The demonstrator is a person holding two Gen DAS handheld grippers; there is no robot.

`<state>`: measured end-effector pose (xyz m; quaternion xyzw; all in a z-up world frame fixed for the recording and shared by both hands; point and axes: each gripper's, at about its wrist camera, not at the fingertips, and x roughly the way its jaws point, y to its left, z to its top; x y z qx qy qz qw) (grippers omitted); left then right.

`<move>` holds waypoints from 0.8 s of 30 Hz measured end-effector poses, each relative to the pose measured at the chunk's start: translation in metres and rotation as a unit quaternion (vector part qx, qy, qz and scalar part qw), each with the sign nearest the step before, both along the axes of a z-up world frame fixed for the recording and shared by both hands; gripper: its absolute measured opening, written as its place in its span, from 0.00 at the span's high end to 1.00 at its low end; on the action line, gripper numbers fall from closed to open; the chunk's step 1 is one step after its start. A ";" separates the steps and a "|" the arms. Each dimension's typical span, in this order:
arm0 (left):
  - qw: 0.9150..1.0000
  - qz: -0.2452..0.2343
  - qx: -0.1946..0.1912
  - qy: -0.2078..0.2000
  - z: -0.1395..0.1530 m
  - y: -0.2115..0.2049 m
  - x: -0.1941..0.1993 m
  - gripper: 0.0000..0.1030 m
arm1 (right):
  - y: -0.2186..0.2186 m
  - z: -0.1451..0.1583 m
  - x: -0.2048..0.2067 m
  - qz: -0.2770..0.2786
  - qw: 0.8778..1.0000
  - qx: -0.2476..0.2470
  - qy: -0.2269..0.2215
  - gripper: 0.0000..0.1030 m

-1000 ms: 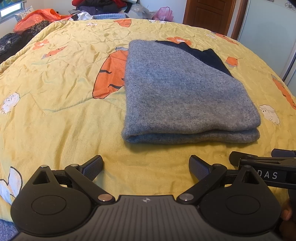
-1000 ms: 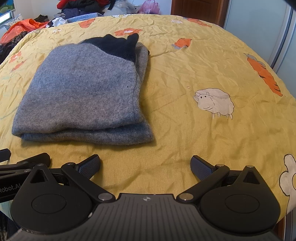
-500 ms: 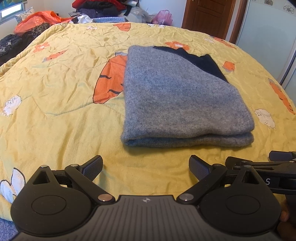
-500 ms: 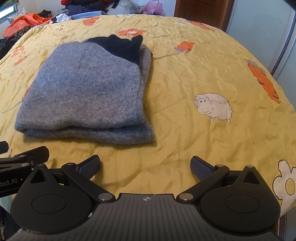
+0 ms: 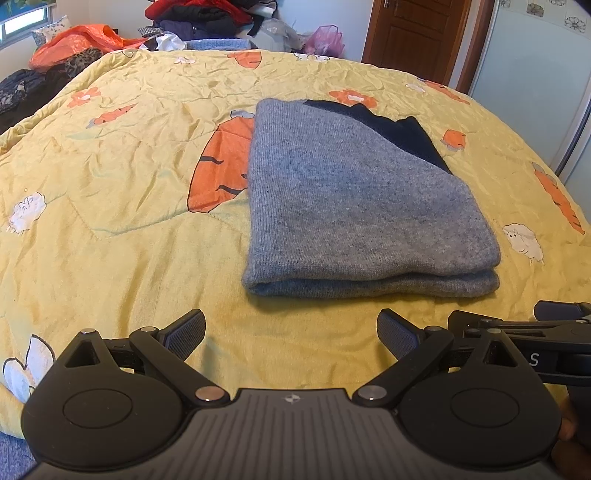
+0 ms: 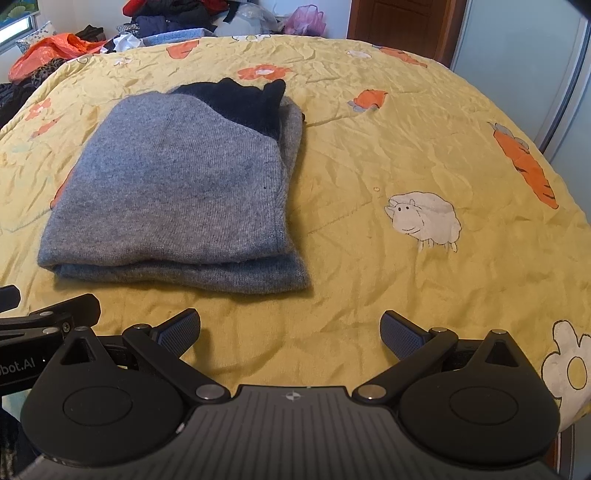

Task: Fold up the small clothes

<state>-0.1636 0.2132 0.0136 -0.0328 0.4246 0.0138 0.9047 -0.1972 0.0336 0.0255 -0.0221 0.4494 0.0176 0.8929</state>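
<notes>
The folded grey sweater (image 5: 362, 206) lies mid-bed on the yellow cartoon-print quilt (image 5: 110, 229), just ahead of both tools, its folded edge running crosswise. The left hand-held gripper (image 5: 291, 332) faces it squarely; the right hand-held gripper (image 6: 291, 332) sits off its right corner. Both are spread, empty. Piled clothes (image 5: 199, 16) lie beyond.

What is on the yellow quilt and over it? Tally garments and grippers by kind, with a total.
Folded grey garment with a dark navy part: 1
Grippers, both open and empty, the left gripper and the right gripper: 2
Total: 3
The clothes heaped beyond the quilt are too jumbled to count.
</notes>
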 end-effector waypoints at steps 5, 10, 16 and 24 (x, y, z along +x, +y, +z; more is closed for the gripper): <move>1.000 0.000 0.000 0.000 0.000 0.000 0.000 0.03 | -0.001 -0.001 0.001 0.000 1.000 0.002 0.003 0.00; 1.000 0.001 -0.001 0.002 0.000 0.001 0.000 0.03 | -0.001 -0.002 0.001 0.000 1.000 0.005 0.006 0.00; 1.000 0.003 -0.002 0.002 0.000 0.001 -0.001 0.03 | -0.002 -0.002 0.001 -0.001 1.000 0.008 0.006 0.00; 1.000 0.003 -0.001 0.001 0.000 0.001 -0.001 0.03 | -0.002 -0.003 0.001 -0.001 1.000 0.009 0.008 0.00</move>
